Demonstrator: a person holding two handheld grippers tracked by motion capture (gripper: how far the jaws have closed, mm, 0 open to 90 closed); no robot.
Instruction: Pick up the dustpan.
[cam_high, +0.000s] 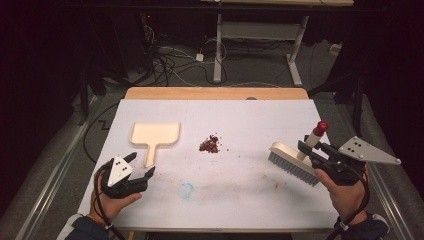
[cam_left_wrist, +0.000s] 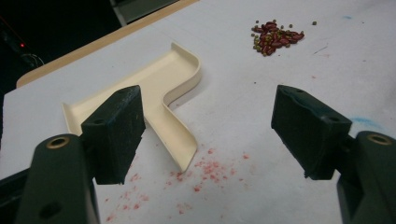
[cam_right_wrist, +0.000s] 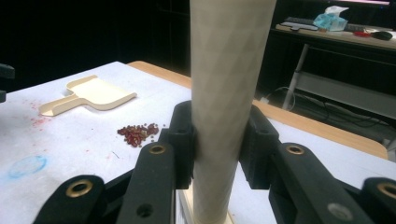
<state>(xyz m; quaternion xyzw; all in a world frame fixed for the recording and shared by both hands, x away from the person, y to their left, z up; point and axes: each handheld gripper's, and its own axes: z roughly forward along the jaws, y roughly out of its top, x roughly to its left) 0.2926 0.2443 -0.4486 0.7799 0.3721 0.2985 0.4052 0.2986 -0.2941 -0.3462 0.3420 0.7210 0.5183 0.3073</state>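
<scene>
**Ann:** Over at eight o'clock on the white table (cam_high: 240, 190), the left gripper (cam_high: 141, 166) hung with its jaws spread wide and nothing between them. From its own view the cream dustpan (cam_left_wrist: 154, 88) lay just ahead, handle end pointing back toward the jaws.

**Bo:** And the pan itself?

**Ann:** Flat at about ten o'clock, apart from the gripper. At the centre sat the small pile of red beans (cam_high: 210, 145), loose ones scattered round it, red specks staining the surface near the pan's handle.

**Bo:** Then the right side?

**Ann:** At four o'clock the right gripper (cam_high: 311, 148) was clamped tight on the handle of the brush (cam_high: 292, 162), bristles down near the table, red tip up. Its own view showed the pale handle (cam_right_wrist: 224, 93) squeezed between both pads.

**Bo:** So which step?

**Ann:** I judged a sweep-up: brush secured, pan not yet taken. Next, the left gripper needed to close on the pan's handle and set its lip beside the beans.
</scene>
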